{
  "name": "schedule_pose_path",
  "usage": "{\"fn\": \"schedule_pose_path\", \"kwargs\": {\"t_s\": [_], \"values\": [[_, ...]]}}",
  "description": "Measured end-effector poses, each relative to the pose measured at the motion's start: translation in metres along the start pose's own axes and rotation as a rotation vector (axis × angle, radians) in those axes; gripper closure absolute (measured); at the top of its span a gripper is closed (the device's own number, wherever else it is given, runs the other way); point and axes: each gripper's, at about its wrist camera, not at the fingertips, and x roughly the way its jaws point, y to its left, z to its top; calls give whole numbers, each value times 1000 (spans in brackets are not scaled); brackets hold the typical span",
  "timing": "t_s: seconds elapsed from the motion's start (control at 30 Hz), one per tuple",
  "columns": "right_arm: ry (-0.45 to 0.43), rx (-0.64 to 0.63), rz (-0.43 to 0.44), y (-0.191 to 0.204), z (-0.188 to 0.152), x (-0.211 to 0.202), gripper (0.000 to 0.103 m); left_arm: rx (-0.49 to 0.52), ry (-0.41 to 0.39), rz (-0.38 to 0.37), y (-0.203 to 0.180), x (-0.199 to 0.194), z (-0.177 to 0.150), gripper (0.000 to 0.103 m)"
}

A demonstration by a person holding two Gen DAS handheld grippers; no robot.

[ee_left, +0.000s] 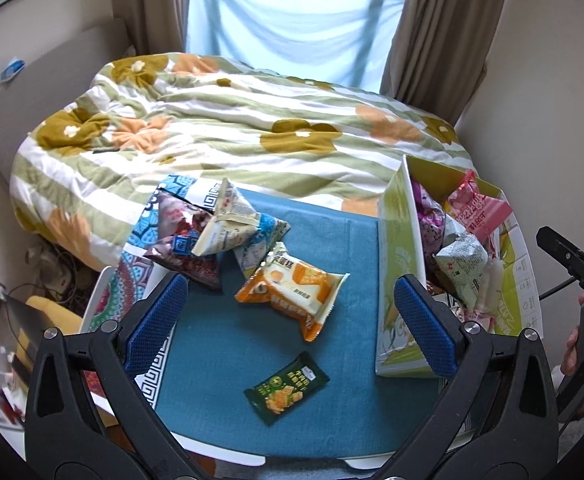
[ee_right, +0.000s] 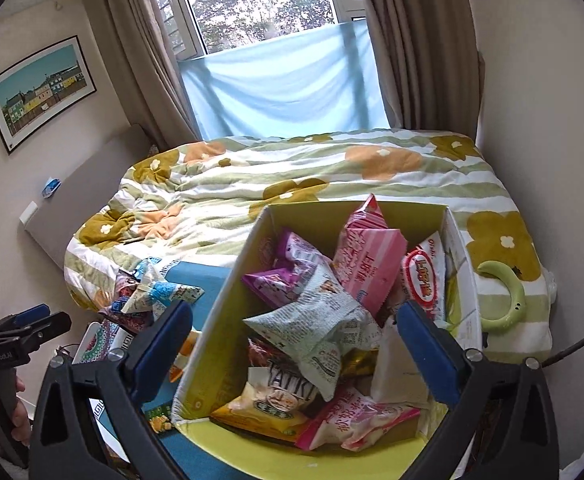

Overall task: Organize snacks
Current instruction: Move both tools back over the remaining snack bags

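Note:
Loose snacks lie on a blue mat [ee_left: 220, 360]: an orange cake packet [ee_left: 292, 288], a small dark green packet [ee_left: 286, 388], and a pile of white, blue and dark packets [ee_left: 220, 224] at the far left. My left gripper [ee_left: 290, 320] is open and empty above the mat. A yellow-green cardboard box [ee_left: 398, 264] on the right, also in the right wrist view [ee_right: 220, 312], holds several snack bags, with a pale green bag [ee_right: 316, 324] and a pink bag [ee_right: 368, 256] on top. My right gripper [ee_right: 294, 344] is open and empty above the box.
A bed with a flowered quilt [ee_left: 232, 120] lies right behind the small table. A green crescent object [ee_right: 508, 300] rests on the quilt to the right of the box. Walls stand close on both sides. Cables and clutter [ee_left: 52, 272] lie on the floor at left.

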Motion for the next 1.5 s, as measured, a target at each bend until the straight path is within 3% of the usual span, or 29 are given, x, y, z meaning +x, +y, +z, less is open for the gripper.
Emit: {"fn": "schedule_pose_path", "kwargs": {"t_s": [0.37, 0.6, 0.8, 1.0, 1.27, 1.5], "values": [[8, -13, 86, 95, 15, 35, 1, -19, 41, -18, 101, 17, 34, 1], [67, -24, 140, 152, 16, 85, 1, -8, 143, -74, 152, 58, 60, 1], [115, -100, 124, 189, 10, 131, 1, 22, 253, -135, 174, 113, 69, 1], [253, -214, 95, 209, -4, 188, 1, 15, 388, -190, 184, 178, 63, 1], [390, -409, 60, 224, -20, 239, 1, 12, 470, -224, 180, 231, 60, 1], [495, -634, 66, 236, -29, 274, 1, -46, 515, -235, 183, 257, 52, 22]]}}
